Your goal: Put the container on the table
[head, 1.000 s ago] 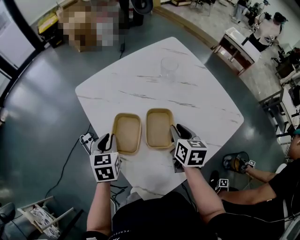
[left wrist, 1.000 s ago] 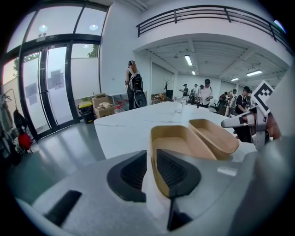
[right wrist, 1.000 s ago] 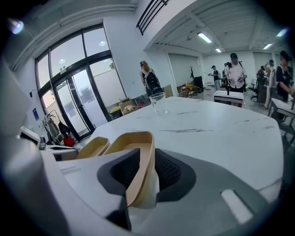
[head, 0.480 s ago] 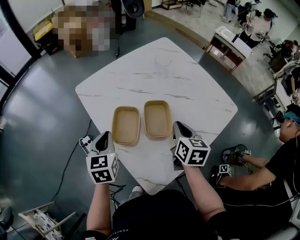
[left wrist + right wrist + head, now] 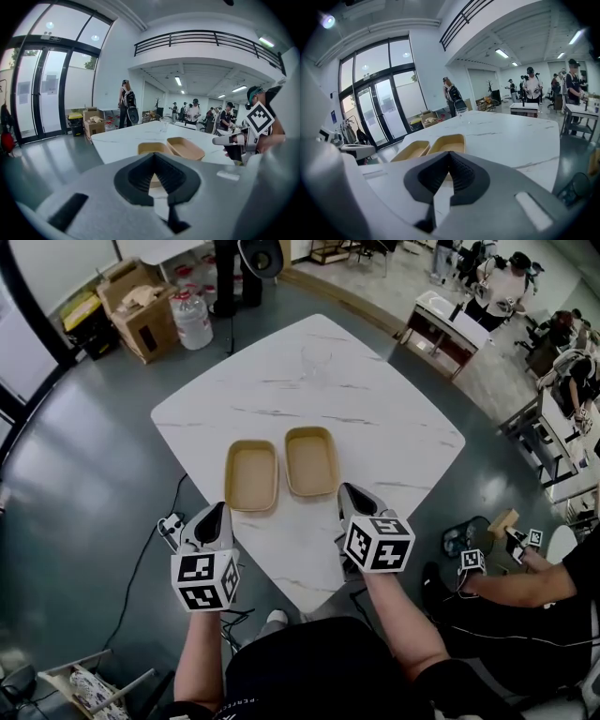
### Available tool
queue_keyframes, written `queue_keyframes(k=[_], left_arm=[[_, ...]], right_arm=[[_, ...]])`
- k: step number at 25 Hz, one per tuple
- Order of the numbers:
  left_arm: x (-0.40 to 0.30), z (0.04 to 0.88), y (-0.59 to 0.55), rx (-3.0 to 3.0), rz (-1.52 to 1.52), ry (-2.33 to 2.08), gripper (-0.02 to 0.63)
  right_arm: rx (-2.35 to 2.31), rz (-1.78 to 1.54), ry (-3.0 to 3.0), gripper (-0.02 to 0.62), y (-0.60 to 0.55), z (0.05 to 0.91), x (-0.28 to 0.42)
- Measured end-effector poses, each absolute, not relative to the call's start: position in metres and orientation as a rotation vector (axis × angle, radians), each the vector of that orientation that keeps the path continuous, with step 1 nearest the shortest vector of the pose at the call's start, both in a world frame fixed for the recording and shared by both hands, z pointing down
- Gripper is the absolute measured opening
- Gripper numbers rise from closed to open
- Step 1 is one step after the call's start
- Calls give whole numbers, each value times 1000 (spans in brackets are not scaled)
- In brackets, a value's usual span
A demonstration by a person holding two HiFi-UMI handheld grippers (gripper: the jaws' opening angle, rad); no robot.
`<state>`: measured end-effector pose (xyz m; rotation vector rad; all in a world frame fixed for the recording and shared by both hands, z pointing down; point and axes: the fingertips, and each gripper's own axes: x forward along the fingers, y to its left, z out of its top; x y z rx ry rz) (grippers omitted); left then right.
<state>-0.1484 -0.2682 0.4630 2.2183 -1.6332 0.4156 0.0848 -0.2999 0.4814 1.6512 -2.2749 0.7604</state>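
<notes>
Head view alone shows both forearms [image 5: 199, 652] reaching forward to the white marble table's [image 5: 375, 427] near edge. Gripper views show the left gripper [image 5: 153, 157] and right gripper [image 5: 449, 154] closed, empty. Two tan oblong containers [image 5: 251, 474] [image 5: 311, 461] rest side by side on the table.

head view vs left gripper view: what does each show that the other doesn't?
Head view only: the wearer's forearms, the left marker cube. Left gripper view only: balcony railing, glass doors, ceiling lights. Both: two tan containers side by side on the marble table, the glass, left tongs and right tongs, shut, empty.
</notes>
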Motion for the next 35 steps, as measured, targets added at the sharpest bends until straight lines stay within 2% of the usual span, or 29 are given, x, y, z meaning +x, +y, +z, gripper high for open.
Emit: queue_keyframes(k=[35], left_arm=[[-113,466,-209,2330,435,-1450,-2]], right_arm=[[1593,746,-2319,-2,-206,479,61]])
